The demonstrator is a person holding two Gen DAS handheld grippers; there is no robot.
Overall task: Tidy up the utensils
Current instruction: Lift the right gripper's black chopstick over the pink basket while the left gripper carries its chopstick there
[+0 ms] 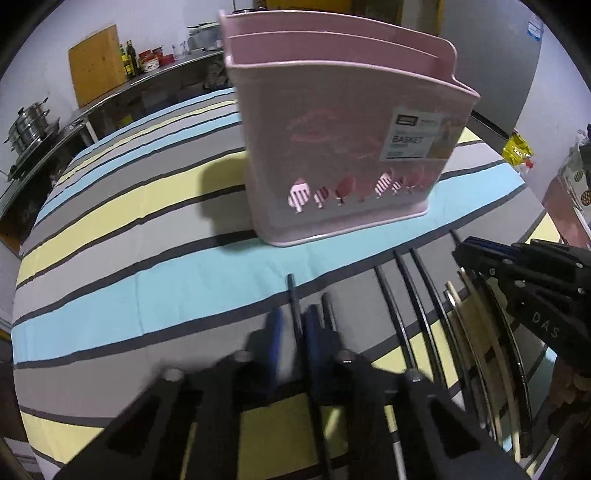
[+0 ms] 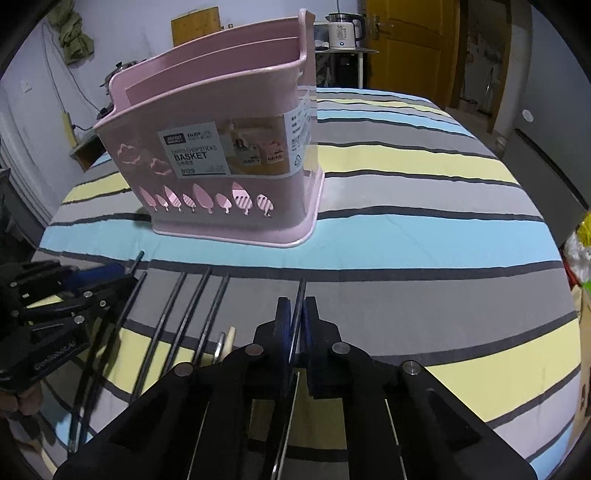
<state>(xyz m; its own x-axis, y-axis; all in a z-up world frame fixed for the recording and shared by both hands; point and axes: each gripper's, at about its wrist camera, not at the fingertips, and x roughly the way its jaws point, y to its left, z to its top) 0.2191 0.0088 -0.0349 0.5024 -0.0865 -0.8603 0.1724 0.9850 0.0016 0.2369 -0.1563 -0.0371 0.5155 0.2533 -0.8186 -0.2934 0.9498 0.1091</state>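
Pink basket (image 2: 221,155) stands upright on the striped cloth (image 2: 424,240), open top ready for utensils. Left of it and nearer, the left gripper (image 1: 295,317) pinches one dark chopstick (image 1: 293,295); the loose chopsticks (image 2: 184,317) lie in front of it. Right of these, the right gripper (image 2: 295,314) clamps another chopstick (image 2: 301,295), apparently for lifting into the basket.

A striped cloth (image 2: 406,229) covers the table; a white kettle (image 2: 345,31) stands near a yellow door (image 2: 410,44).
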